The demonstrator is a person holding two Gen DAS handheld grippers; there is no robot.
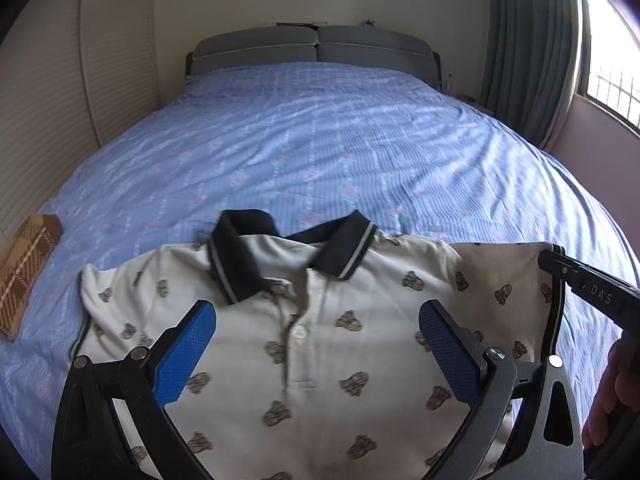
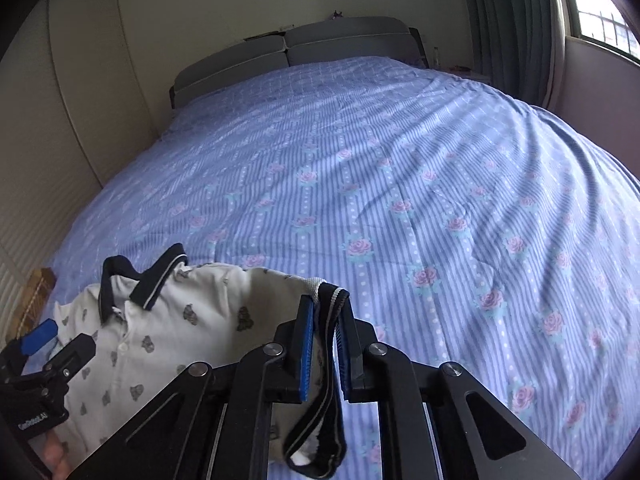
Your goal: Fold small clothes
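right gripper [image 2: 324, 344] clamps one polo shirt's [image 1: 320, 344] sleeve cuff [image 2: 334, 320]; left gripper [image 1: 318, 354] gapes above it.

A small white polo shirt [image 1: 320, 344] lies front-up on the bed [image 1: 320, 152], directly below and between the open fingers of the left gripper [image 1: 318, 354]. It is printed all over with small brown bear figures. Its dark navy collar [image 1: 288, 248], edged with a pale stripe, stands open on the side away from that gripper, and a buttoned placket [image 1: 298, 332] runs down the chest. One sleeve [image 1: 112, 296] lies flat beyond the gripper's left finger. The other sleeve [image 2: 280, 288] is lifted off the bed, its dark striped cuff [image 2: 330, 312] pinched between the fingers of the right gripper [image 2: 324, 340].
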